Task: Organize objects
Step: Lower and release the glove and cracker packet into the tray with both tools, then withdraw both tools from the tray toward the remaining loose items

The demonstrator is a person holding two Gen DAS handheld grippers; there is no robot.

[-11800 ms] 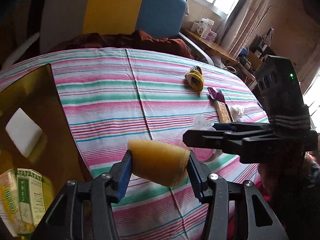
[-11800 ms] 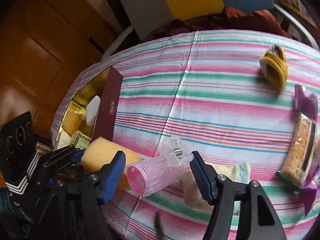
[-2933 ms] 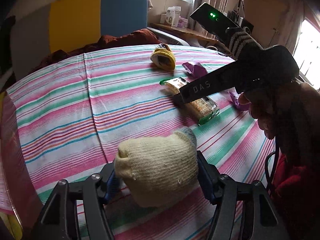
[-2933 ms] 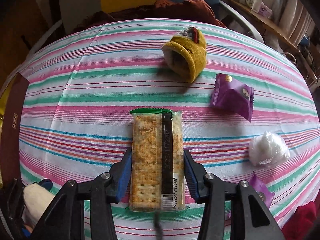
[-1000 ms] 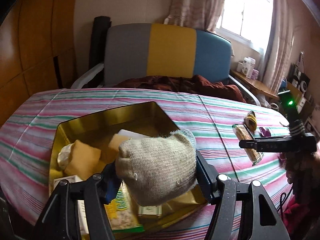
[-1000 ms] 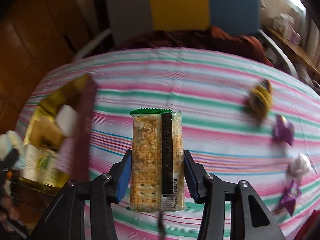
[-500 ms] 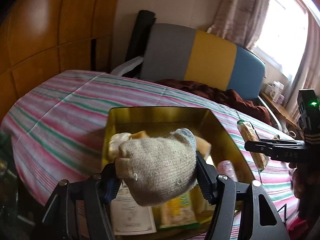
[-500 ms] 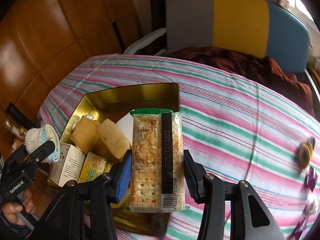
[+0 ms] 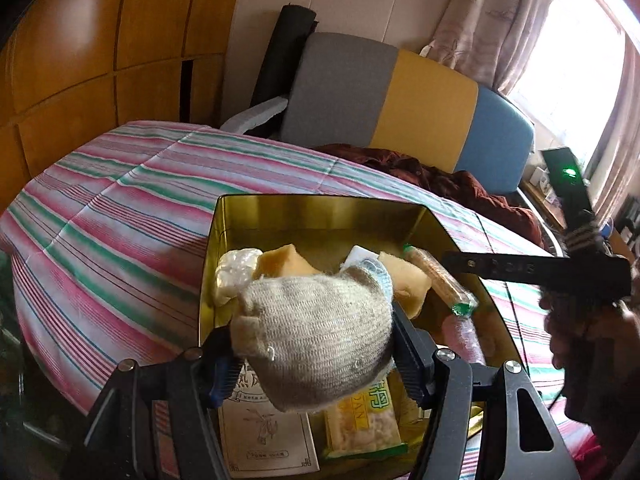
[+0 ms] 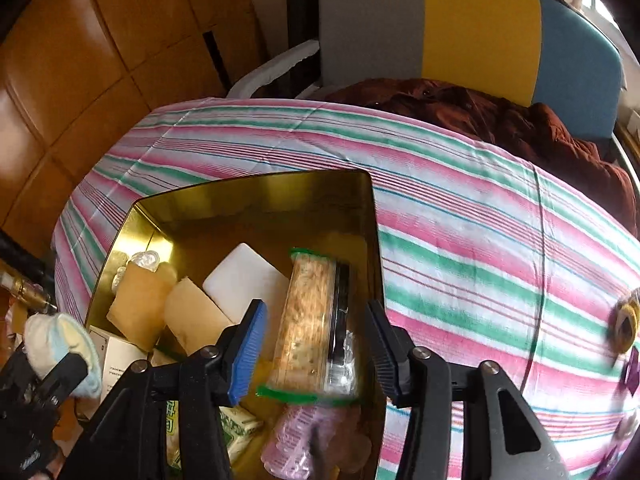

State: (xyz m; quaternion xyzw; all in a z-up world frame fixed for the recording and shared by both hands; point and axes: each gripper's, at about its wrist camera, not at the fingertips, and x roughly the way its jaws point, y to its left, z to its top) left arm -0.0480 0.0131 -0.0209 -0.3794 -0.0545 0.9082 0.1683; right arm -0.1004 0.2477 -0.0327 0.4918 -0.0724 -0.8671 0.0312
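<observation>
Left gripper clenched on the rolled knit sock, held above the near-left corner of the gold tin. Tin sits at the left edge of the striped tablecloth, near side overhanging or right at the table's near edge; can't tell which.

Inside the tin, left to right: clear plastic wad at the left wall, two yellow sponges, white soap block, paper boxes and a yellow snack pack at the near edge, pink bottle in the near-right corner.

Right gripper over the tin's right side, jaws opening. Cracker pack sits between them but the pads stand clear of it, so it looks released and dropping or already resting along the right wall.

Further right on the cloth: yellow knit item and purple wrappers, not yet collected.

Risks:
- Cracker pack is long; may land propped on the bottle or the right rim and tip out onto the cloth.
- Sock is over the crowded near corner; released there it could roll off the boxes and over the near rim.
- Both grippers are close over one tin; they could knock each other or shove it off the edge.
</observation>
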